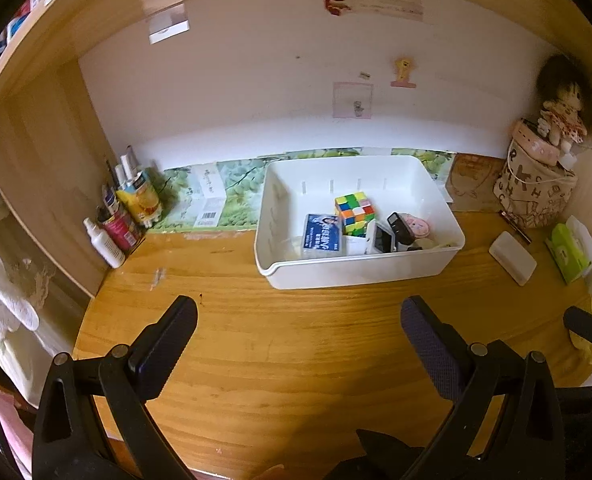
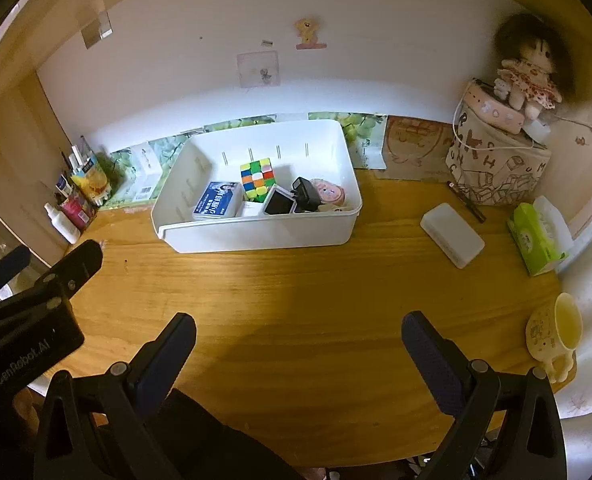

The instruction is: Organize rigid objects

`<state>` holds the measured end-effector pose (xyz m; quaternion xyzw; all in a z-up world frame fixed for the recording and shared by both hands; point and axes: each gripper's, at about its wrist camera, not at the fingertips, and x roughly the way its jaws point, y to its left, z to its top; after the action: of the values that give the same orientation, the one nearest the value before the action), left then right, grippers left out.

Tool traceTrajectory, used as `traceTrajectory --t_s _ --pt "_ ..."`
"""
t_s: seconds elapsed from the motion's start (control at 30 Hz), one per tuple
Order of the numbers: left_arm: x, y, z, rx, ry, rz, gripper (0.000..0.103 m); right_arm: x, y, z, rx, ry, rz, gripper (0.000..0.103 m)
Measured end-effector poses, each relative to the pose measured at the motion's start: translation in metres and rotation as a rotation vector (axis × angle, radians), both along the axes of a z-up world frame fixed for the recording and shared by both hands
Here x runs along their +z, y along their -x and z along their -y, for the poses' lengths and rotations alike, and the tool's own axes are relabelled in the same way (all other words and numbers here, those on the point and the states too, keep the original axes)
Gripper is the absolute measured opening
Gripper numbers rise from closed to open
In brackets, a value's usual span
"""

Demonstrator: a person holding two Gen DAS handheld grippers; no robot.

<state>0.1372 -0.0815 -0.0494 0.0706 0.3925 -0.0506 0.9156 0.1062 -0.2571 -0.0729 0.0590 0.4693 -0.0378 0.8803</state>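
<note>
The wooden worktop (image 2: 296,280) fills most of both views, and its near part is bare. On it, toward 12 o'clock from the grippers, stands the white bin (image 2: 255,232), open on top. Inside the bin lie the colour cube (image 2: 257,180) near the back wall, a blue-and-white box (image 2: 215,202) at about 9 o'clock from the cube, a white case with a dark face (image 2: 277,202) just beside the cube, a black charger (image 2: 306,196) and a pink round thing (image 2: 328,192) at 3 o'clock. At 2 o'clock from the right gripper, well apart from the bin, a white flat box (image 2: 452,236) lies on the worktop, and beyond it a green tissue pack (image 2: 534,240). A printed cloth bag (image 2: 496,164) with a doll (image 2: 526,76) on top stands in the far right corner. A pale cup (image 2: 556,332) lies on its side at 3 o'clock. Bottles and cans (image 1: 127,208) stand at 10 o'clock in the left view. The left gripper (image 1: 298,322) has its fingers spread wide and holds nothing; the right gripper (image 2: 298,334) is the same, spread and empty, over the bare worktop.
</note>
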Motion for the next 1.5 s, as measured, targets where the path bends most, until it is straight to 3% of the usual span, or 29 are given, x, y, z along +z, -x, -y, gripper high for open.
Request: traceTrajectory --t_s 1.5 --pt "-0.007 -0.005 0.034 0.034 0.009 -0.046 0.102 -0.016 -0.017 0.036 0.042 -0.014 -0.076 0.103"
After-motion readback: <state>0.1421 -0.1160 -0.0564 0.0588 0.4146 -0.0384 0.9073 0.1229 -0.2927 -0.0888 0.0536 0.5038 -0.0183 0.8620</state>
